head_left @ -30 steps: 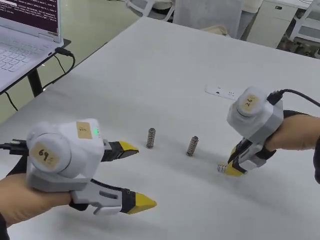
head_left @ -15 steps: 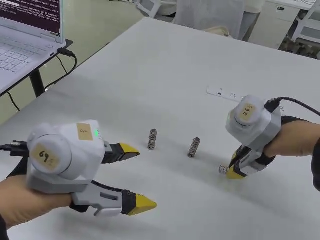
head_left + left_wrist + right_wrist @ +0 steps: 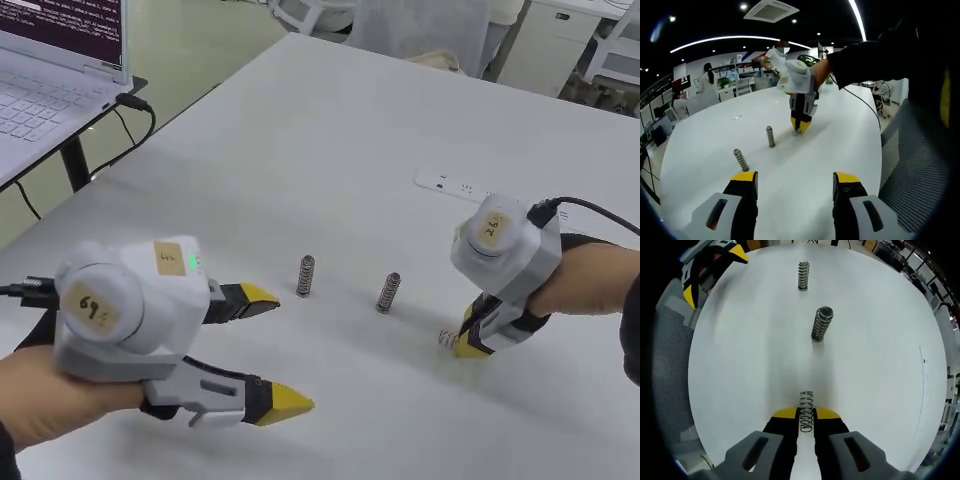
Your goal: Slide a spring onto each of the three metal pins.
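Last step, I'd say: third spring (image 3: 806, 411) pinched in right gripper (image 3: 806, 415), jaws narrow, tip down at the table (image 3: 330, 150). Left spring (image 3: 305, 276) and middle spring (image 3: 388, 292) stand upright, likely on pins. Left gripper (image 3: 280, 350) wide, empty. Can't tell if the third is over a pin; next: seat it straight, then let go

The right gripper (image 3: 806, 414) pinches a spring (image 3: 806, 400); two upright springs (image 3: 821, 324) stand ahead.

each spring (image 3: 821, 324) looks like bare grey metal, the table (image 3: 300, 150) smooth matt white.
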